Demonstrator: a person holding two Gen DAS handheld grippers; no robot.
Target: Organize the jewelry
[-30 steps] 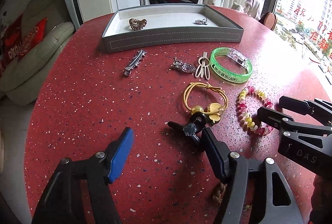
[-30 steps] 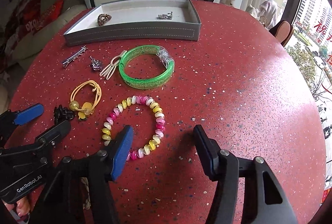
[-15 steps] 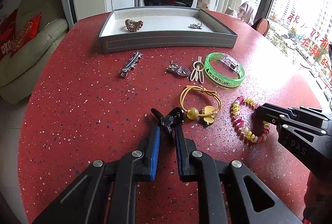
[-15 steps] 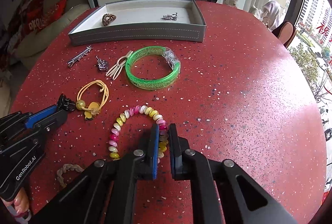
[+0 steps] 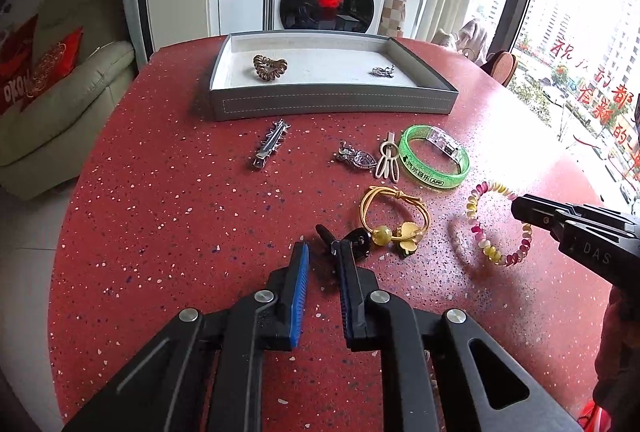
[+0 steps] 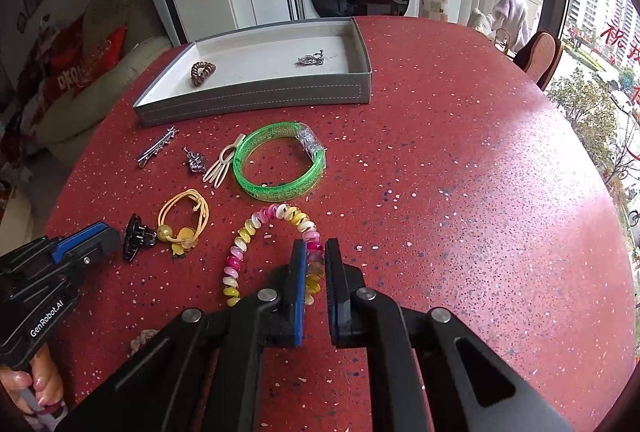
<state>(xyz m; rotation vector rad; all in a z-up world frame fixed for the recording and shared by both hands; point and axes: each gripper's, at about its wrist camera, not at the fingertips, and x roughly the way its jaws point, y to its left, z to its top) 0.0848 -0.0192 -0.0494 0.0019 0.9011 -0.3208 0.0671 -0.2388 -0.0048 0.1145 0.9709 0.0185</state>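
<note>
My right gripper point(image 6: 316, 252) pinches the pink-and-yellow bead bracelet point(image 6: 240, 252), its loop hanging off at ten o'clock. My left gripper point(image 5: 324, 252) is nearly closed on the black hair claw point(image 5: 352, 238), though the grip looks partly hidden. The grey tray point(image 5: 332, 104) sits at twelve o'clock, the green bangle point(image 5: 436, 160) at one.

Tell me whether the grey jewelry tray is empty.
Not empty. The grey rectangular tray holds two pieces on its white floor: a brown spiral hair tie and a small silver clip. The other jewelry lies outside it.
</note>
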